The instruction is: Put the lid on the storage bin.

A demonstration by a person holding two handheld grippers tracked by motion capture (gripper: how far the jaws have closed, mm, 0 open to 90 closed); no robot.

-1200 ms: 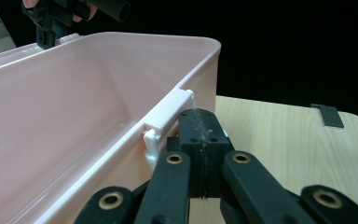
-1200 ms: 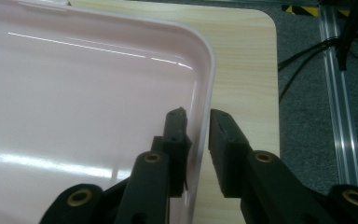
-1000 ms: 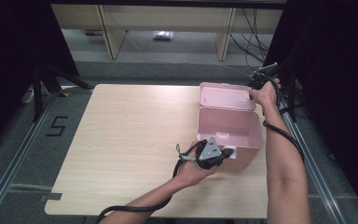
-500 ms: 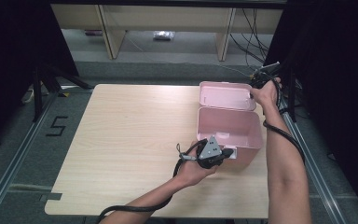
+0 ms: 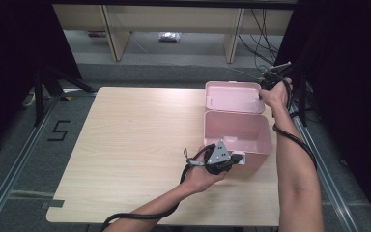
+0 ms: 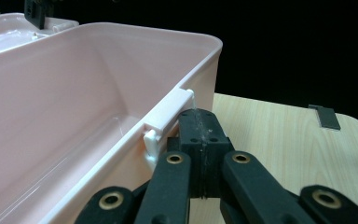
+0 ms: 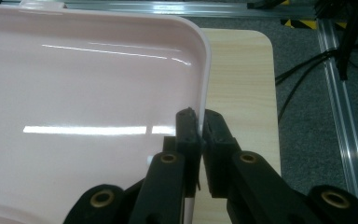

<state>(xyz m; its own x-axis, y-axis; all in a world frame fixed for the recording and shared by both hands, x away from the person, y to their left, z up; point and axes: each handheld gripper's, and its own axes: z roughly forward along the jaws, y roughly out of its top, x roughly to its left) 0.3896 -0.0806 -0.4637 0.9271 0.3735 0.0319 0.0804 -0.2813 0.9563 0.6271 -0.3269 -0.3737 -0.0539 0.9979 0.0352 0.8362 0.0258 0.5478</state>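
Holding the pink box steady while I clamp its lid to swing it.

From above, the box sits at the desk's right edge, lid thrown back toward the far right corner; my left tongs rest against the near wall, my right tongs are at the lid's far right rim. Along my left tongs, the jaws are pressed together with nothing between them, tips touching just beside the white latch on the outside of the box, so they only brace it; I should keep that push gentle and level. Along my right tongs, the jaws have just been closing on the lid's thin rim, one pad each side; I judge I should bite squarely before lifting, or the slick plastic may slip.
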